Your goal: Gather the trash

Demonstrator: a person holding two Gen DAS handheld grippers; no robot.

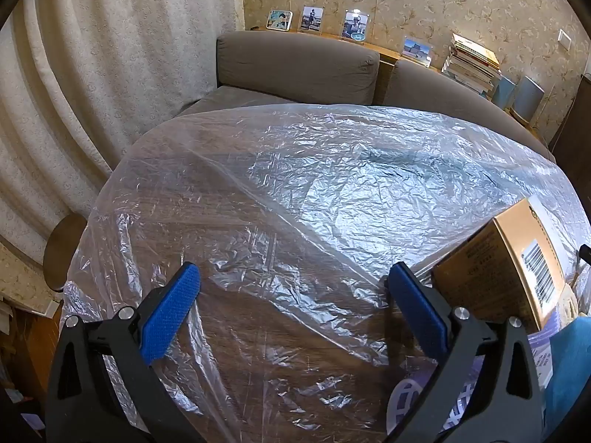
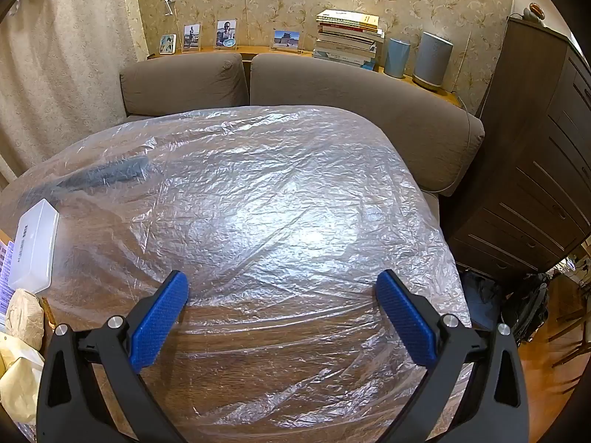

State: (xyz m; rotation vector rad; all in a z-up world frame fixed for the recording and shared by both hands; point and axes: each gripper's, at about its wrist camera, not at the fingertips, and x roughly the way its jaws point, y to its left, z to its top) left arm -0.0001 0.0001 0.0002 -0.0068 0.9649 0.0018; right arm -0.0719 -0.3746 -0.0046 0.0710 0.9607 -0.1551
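A clear crinkled plastic sheet (image 1: 295, 192) covers the round wooden table; it also shows in the right wrist view (image 2: 280, 206). My left gripper (image 1: 291, 288) is open and empty above the sheet. A brown cardboard box (image 1: 513, 273) with a barcode stands just right of its right finger. My right gripper (image 2: 282, 295) is open and empty above the sheet. A white plastic box (image 2: 35, 243) lies at the left. Crumpled paper (image 2: 24, 317) and a yellowish wrapper (image 2: 18, 380) lie at the lower left edge.
A grey-brown sofa (image 2: 332, 85) stands behind the table, with photo frames (image 2: 227, 33), a stack of books (image 2: 347, 37) and two cylinders (image 2: 432, 59) on the ledge behind. A dark wooden cabinet (image 2: 535, 147) stands right. Curtains (image 1: 92, 74) hang left. A round stool (image 1: 62, 247) sits left of the table.
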